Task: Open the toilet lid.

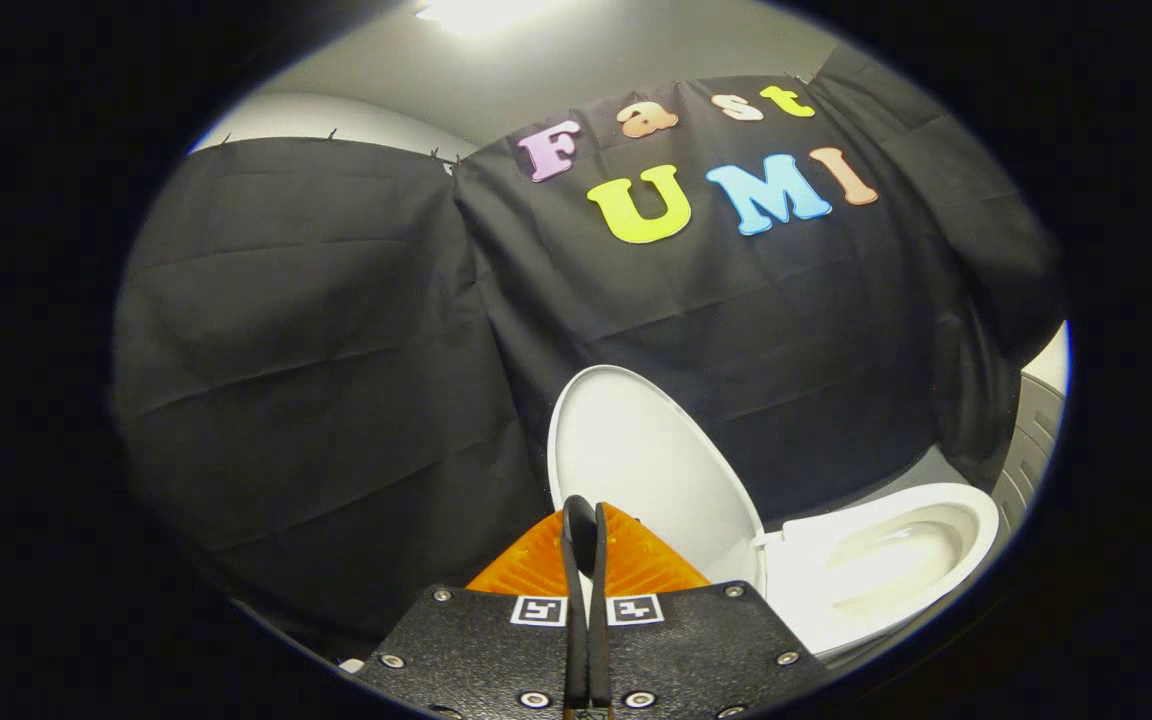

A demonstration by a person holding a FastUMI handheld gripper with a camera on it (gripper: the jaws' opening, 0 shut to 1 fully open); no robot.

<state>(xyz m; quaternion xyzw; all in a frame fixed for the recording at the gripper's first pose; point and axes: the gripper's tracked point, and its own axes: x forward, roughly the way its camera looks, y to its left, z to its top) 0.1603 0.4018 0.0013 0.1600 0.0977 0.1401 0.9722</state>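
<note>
The white toilet lid stands raised, nearly upright, leaning toward the black cloth wall behind it. To its right lies the white seat and bowl, open to view. My gripper is shut, its two fingers pressed together with nothing between them. The fingertips sit just in front of the lid's lower left part; I cannot tell whether they touch it.
Black cloth wall hangs close behind and left of the toilet. A grey ribbed object stands at the far right beyond the bowl. A ceiling light shines overhead.
</note>
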